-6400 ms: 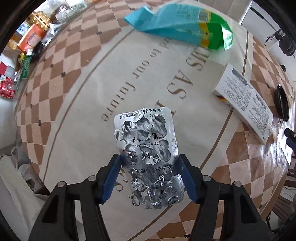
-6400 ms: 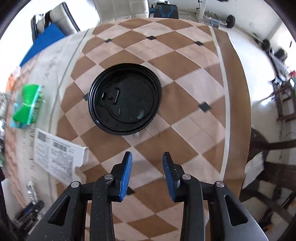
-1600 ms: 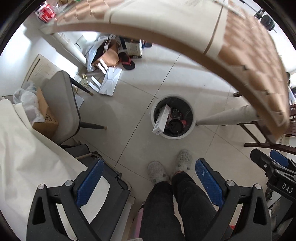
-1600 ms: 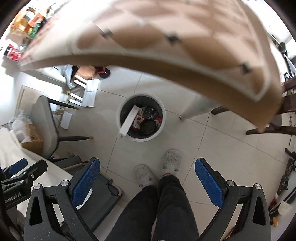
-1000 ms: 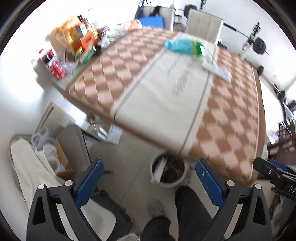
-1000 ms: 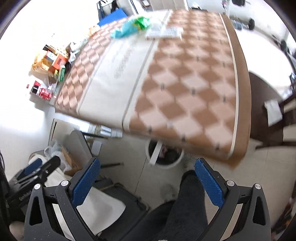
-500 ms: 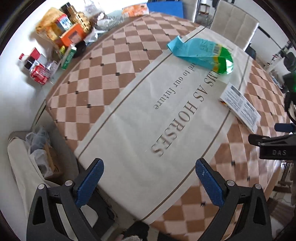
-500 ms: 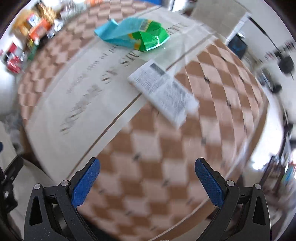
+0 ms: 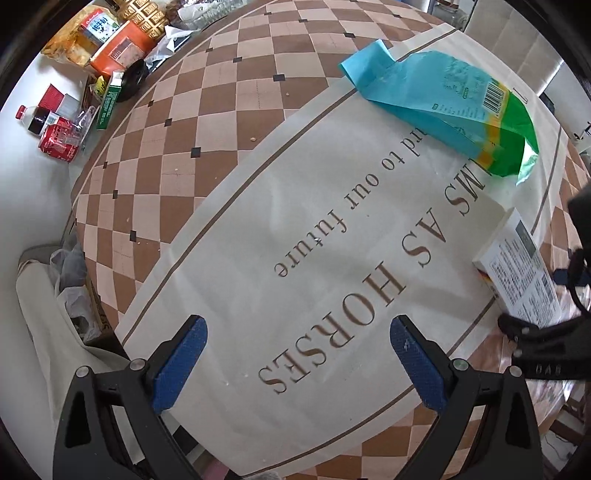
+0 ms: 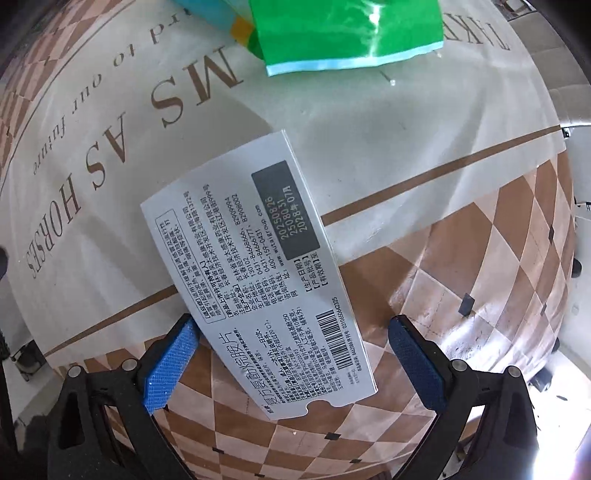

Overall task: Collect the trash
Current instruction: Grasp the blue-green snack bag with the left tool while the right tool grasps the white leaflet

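A white medicine box (image 10: 258,273) lies flat on the tablecloth, and its near end sits between the wide-apart blue pads of my right gripper (image 10: 291,358), which is open around it. The same box (image 9: 517,269) shows at the right edge of the left wrist view, with the right gripper's black body (image 9: 543,350) beside it. A blue and green snack bag (image 9: 450,110) lies beyond it; its green end (image 10: 347,33) tops the right wrist view. My left gripper (image 9: 299,354) hangs open over bare cream cloth near the table's front edge, holding nothing.
The table (image 9: 207,122) wears a brown checked cloth with a cream lettered band. Boxes, a bottle and a red can (image 9: 59,142) crowd its far left corner. A cloth-covered seat with plastic bags (image 9: 70,280) stands below the left edge. A chair back (image 9: 517,37) stands behind the table.
Both grippers swung up from the floor bin to the table. The right one closed in on the white box, which now lies between its pads; the left came lower over the cream band.
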Available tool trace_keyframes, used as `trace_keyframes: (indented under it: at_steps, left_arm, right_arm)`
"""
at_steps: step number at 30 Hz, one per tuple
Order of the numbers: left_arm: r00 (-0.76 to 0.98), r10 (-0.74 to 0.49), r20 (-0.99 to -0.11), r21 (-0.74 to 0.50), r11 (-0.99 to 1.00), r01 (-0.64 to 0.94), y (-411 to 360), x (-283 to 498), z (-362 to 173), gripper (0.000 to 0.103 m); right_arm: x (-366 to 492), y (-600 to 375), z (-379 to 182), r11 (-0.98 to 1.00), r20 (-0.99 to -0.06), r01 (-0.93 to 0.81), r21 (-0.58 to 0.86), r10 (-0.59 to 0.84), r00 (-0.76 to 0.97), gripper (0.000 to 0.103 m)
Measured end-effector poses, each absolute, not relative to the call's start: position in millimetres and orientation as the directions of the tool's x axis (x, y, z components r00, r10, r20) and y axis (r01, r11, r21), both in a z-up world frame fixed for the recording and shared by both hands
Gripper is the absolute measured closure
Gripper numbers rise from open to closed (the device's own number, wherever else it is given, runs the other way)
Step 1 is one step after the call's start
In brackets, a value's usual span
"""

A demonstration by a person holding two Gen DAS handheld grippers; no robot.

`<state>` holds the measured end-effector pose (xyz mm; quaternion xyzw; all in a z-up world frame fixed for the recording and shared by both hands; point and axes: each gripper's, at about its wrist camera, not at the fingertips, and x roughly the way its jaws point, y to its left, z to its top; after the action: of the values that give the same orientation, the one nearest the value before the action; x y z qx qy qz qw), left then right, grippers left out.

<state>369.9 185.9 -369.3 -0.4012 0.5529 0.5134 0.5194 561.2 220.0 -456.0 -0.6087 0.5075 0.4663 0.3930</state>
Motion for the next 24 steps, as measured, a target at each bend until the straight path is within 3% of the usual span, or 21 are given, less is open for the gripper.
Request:
trace_keyframes:
  at_steps: [3, 6, 16, 24]
  left_arm:
    - [-0.122, 0.077, -0.99, 0.132, 0.142, -0.981, 191.8, 377.5, -368.3, 0.002]
    - [-0.1, 0.075, -0.992, 0.11, 0.14, -0.984, 203.3, 390.8, -363.0, 0.002]
    - [0.181, -0.006, -0.983, -0.179, -0.109, -0.978, 299.6, 442.5, -347.0, 0.002]
    - [0.191, -0.153, -0.97, -0.145, -0.268, -0.952, 356.9, 479.2, -396.5, 0.002]
  right_arm:
    - [569.1, 210.0, -444.4, -0.147, -0.977, -0.989, -0.001, -0.211, 0.032, 0.017]
    - [593.0, 198.4, -438.1, -0.031, -0.977, -0.996, 0.084, -0.202, -0.076, 0.02]
    - [739.1, 162.0, -401.1, 0.492, -0.992, -0.862, 0.124, 0.05, -0.114, 0.021]
    - [806.9, 169.2, -411.3, 0.691, -0.985, -0.703, 0.168, 0.137, -0.102, 0.021]
